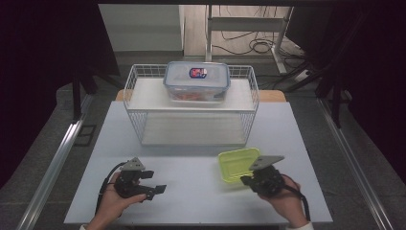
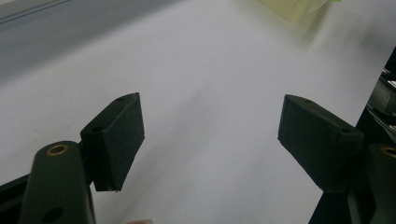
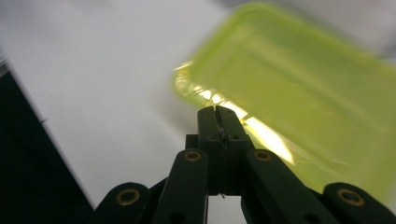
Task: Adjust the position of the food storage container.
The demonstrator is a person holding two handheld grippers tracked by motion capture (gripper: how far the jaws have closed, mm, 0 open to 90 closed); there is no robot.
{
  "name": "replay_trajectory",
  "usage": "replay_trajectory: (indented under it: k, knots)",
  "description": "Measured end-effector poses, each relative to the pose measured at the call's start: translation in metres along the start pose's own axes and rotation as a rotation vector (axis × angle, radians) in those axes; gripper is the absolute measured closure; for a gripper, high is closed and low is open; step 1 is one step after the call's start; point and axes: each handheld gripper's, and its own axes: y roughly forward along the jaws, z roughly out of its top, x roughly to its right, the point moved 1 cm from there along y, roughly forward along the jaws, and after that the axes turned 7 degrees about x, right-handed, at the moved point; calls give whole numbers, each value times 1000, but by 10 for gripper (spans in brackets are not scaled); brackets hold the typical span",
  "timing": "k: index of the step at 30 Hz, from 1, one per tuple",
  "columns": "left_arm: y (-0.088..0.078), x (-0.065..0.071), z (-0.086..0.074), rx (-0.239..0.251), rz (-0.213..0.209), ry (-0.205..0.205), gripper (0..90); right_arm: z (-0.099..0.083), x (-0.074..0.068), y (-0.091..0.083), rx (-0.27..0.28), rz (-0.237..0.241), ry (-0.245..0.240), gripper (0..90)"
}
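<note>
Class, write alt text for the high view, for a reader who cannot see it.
A person's right gripper is shut on the edge of a yellow-green tray on a white table, while the left gripper is open over bare tabletop. Behind them a white wire rack carries a clear lidded box.

Looks forward and down in the high view from above the near edge of the white table [image 1: 191, 191], taking in the whole top, the wire rack [image 1: 191, 108] at its far side and floor beyond. Rides low and close over that table [image 2: 210, 93] in the left gripper view, facing along the bare top toward the yellow-green tray [image 2: 294, 7]. Sits closer still in the right gripper view, right against the same tray [image 3: 303, 88], also seen on the table's right in the high view [image 1: 234, 163].
</note>
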Motion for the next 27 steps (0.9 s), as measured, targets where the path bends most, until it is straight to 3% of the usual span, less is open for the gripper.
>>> replay_trajectory:
  k: [1,2,3,4,5,7,9,10,11,13,17,19,26,27]
  knots:
    - [0,1,0,4,-6,1,220,0,6,-5,12,-15,16,891]
    - [0,1,0,6,-6,2,220,0,26,-12,31,-62,61,891]
    - [0,1,1,7,-6,3,220,0,26,-12,31,-62,61,891]
    - [0,1,1,6,-7,3,219,-2,36,-13,31,-86,82,891]
    - [1,1,0,2,-3,2,219,-6,57,-13,31,-123,137,892]
    - [1,0,0,2,-1,1,219,-10,76,-10,35,-165,185,892]
    - [1,0,0,4,1,-1,220,-12,91,-8,38,-221,210,891]
    - [1,0,0,4,1,-1,220,-12,91,-8,38,-221,210,891]
    - [2,-1,0,0,4,0,220,-13,102,-4,26,-261,221,892]
    - [2,0,0,-1,7,4,220,-14,110,1,10,-279,236,891]
    - [1,3,0,8,3,12,222,-19,116,10,-19,-273,257,892]
    - [0,2,1,6,9,10,221,-23,113,20,-56,-261,248,892]
    - [-3,-1,1,23,10,-7,223,-21,101,25,-73,-255,209,893]
    - [-3,-1,1,24,10,-12,223,-21,99,24,-61,-237,217,893]
